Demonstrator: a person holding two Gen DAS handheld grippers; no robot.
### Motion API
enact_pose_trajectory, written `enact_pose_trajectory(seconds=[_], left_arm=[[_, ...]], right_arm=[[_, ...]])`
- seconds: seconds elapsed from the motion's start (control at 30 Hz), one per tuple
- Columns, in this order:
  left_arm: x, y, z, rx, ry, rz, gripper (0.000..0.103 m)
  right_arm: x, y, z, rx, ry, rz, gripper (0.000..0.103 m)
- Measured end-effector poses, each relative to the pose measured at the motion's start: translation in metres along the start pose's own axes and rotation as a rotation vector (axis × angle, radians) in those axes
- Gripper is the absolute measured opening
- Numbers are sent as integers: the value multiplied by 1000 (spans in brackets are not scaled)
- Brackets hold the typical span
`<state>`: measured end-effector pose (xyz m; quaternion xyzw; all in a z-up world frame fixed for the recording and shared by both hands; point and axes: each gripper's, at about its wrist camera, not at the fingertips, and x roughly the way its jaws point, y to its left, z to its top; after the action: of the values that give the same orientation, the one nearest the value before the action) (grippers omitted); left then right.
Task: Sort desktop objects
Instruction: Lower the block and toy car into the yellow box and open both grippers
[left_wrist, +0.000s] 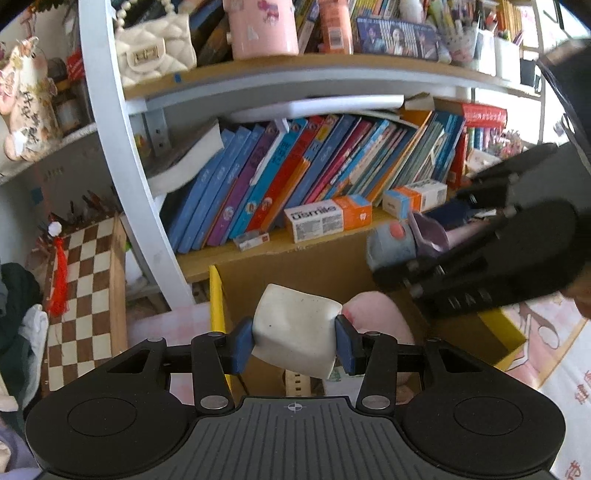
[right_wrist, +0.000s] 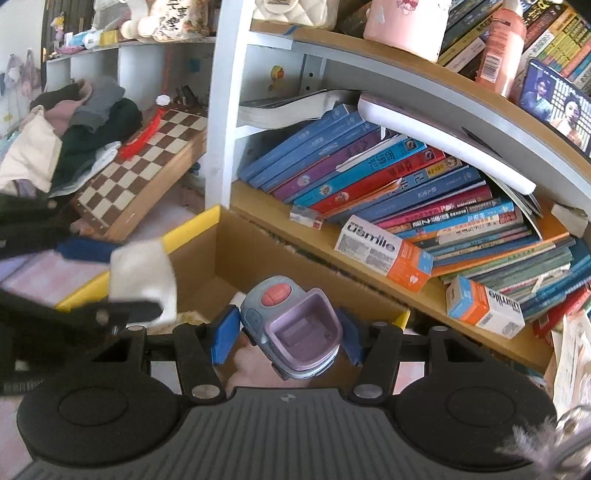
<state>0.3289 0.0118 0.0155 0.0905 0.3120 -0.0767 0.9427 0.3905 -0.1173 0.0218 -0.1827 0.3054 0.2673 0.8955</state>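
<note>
Left claw (left_wrist: 294, 341): clamped on the white block (left_wrist: 295, 330), blue pads pressing its two side faces, held above the cardboard box (left_wrist: 295, 266).
White block: dented where the pads bite, so judged soft, light and springy; best taken across flat opposite faces, mid-height, with modest squeeze.
Right claw (right_wrist: 286, 338): closed around the toy gadget (right_wrist: 291, 328), grey-blue with an orange button and a lilac cup-shaped end, also over the box.
Toy gadget: hard plastic by the look, rounded and likely slippery; sides of the body the safer hold, not the thin lilac rim.
Pink soft thing (left_wrist: 373, 317): lying inside the box, just beyond the block; nature unclear.
Cardboard box: open, yellow-edged, standing on the bench hard against the shelf's front edge.
Shelf (right_wrist: 369, 266): toothpaste cartons (right_wrist: 384, 253) along its front edge, leaning books (left_wrist: 295, 173) behind.
</note>
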Motion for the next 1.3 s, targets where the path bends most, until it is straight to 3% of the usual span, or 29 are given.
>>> enact_pose_trajectory(seconds=[0.37, 0.63, 0.97, 1.1, 1.2, 1.3], left_arm=[[56, -5, 0, -20, 117, -11, 44], [73, -7, -3, -25, 161, -21, 46], [83, -7, -4, -31, 188, -25, 51], [85, -12, -4, -13, 201, -22, 59], [83, -14, -3, -5, 199, -16, 74], [82, -13, -3, 1, 196, -3, 81]], right_arm=[[65, -2, 33, 8, 36, 60, 55], [112, -1, 32, 45, 136, 128, 55], [142, 1, 21, 75, 226, 163, 56], [137, -1, 22, 91, 213, 164, 53], [133, -3, 22, 103, 203, 165, 59], [129, -5, 22, 114, 192, 166, 63]])
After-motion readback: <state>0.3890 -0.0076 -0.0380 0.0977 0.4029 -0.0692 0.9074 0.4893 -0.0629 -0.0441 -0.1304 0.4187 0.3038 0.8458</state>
